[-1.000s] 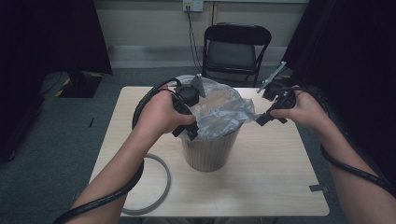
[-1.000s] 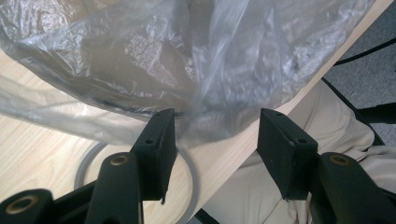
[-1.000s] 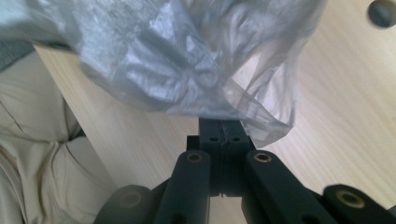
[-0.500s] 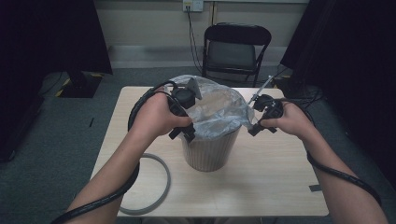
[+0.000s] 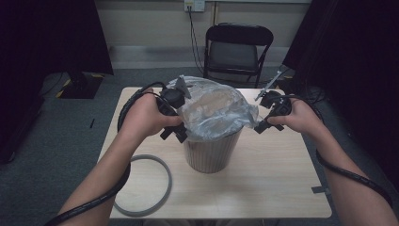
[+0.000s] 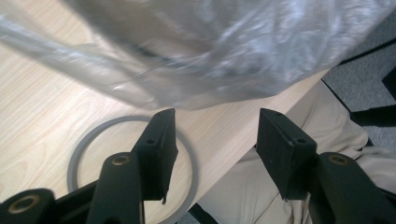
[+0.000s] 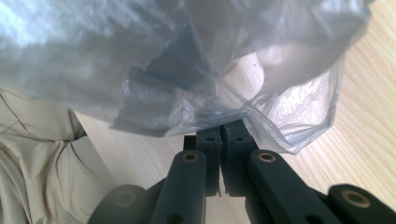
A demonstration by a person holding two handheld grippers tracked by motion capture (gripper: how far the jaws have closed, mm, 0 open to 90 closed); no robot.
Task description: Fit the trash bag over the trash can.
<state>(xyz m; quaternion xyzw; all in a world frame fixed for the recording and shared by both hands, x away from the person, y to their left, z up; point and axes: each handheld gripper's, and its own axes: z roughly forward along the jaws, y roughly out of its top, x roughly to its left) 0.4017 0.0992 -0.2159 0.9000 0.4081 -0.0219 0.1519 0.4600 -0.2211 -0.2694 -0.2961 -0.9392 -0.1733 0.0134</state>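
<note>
On the table (image 5: 282, 188), a grey ring (image 5: 141, 186) lies flat at your left. Your left gripper (image 5: 175, 134) sits beside the bin (image 5: 211, 150), its jaws spread wide with nothing between them, just below the clear plastic bag (image 5: 214, 110) draped over the bin's rim. Your right gripper (image 5: 260, 126) is clamped tight on the bag's edge, on the bin's right side.

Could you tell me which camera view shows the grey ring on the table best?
The high view: the grey ring lies whole on the table, left of the bin. The left gripper view catches part of it behind the open jaws.
</note>
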